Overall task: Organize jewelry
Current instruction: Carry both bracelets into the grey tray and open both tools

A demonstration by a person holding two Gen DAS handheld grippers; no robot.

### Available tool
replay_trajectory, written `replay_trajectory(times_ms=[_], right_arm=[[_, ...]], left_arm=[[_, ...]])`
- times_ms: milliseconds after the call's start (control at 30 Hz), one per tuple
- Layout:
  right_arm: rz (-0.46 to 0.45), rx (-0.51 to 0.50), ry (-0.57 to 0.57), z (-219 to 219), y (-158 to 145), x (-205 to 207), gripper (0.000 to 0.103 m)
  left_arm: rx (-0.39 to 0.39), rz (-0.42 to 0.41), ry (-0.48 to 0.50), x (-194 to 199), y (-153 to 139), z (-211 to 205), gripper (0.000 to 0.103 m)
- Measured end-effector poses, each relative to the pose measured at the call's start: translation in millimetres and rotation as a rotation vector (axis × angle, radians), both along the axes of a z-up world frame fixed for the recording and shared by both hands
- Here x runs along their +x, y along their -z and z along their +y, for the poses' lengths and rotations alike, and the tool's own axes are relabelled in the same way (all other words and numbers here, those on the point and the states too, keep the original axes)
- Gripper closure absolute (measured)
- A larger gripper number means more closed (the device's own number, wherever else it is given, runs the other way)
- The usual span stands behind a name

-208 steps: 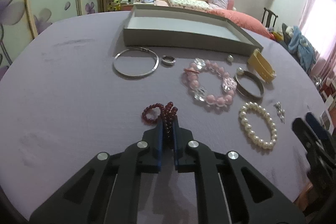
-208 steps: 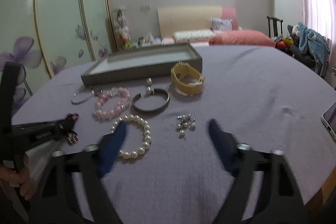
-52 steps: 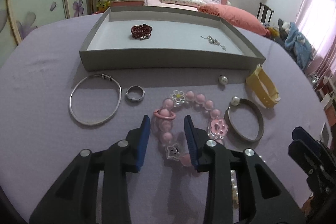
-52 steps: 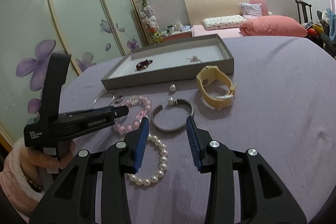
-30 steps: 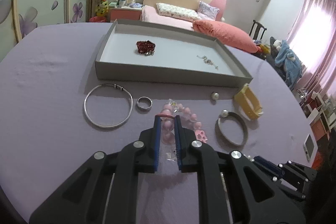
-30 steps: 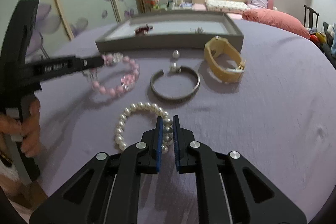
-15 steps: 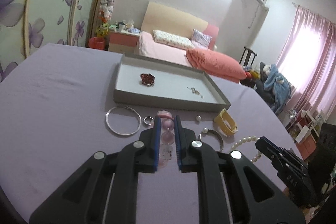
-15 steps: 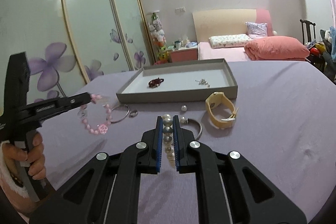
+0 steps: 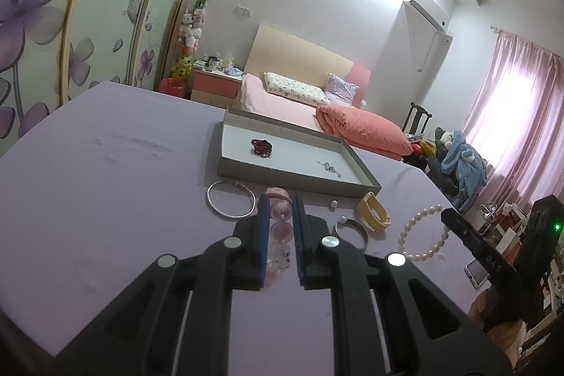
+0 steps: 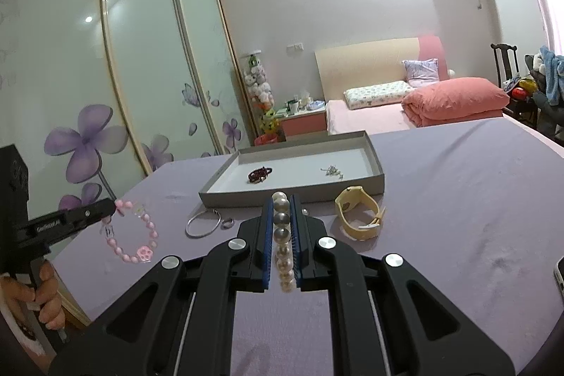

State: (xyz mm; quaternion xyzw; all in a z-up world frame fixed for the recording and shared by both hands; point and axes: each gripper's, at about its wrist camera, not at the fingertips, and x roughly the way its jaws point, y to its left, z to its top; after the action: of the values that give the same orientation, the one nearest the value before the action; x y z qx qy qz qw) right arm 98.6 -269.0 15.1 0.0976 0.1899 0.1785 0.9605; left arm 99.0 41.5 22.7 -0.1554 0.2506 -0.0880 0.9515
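My left gripper is shut on the pink bead bracelet, held above the purple table; the bracelet also hangs from it in the right wrist view. My right gripper is shut on the white pearl bracelet, also lifted; the pearls show in the left wrist view. The grey tray stands ahead with a dark red bracelet and small silver earrings inside.
On the table before the tray lie a silver bangle, a small ring, a pearl bead, a dark cuff bangle and a yellow watch. A phone lies at the right edge.
Both grippers rose further above the table with their bracelets; the tray and loose jewellery now look smaller and farther away.
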Motion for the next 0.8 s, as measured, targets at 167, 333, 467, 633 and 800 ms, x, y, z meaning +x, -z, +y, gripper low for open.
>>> replay_trajectory(times_ms=[167, 333, 467, 633, 800], right_arm=[[-0.014, 0.002, 0.008, 0, -3, -3, 0.093], [-0.027, 0.008, 0.018, -3, -5, -6, 0.093], [-0.037, 0.007, 0.019, -3, -7, -8, 0.093], [-0.05, -0.002, 0.024, -2, -10, -6, 0.093], [-0.082, -0.013, 0.037, 0, -18, 2, 0.093]], left_arm=[[-0.002, -0.022, -0.004, -12, -4, 1, 0.09], [-0.007, -0.045, -0.003, -22, -10, 3, 0.09], [-0.012, -0.056, 0.0, -24, -12, 3, 0.09], [-0.011, -0.068, 0.004, -22, -14, 2, 0.09], [-0.005, -0.083, 0.001, -13, -19, 2, 0.09]])
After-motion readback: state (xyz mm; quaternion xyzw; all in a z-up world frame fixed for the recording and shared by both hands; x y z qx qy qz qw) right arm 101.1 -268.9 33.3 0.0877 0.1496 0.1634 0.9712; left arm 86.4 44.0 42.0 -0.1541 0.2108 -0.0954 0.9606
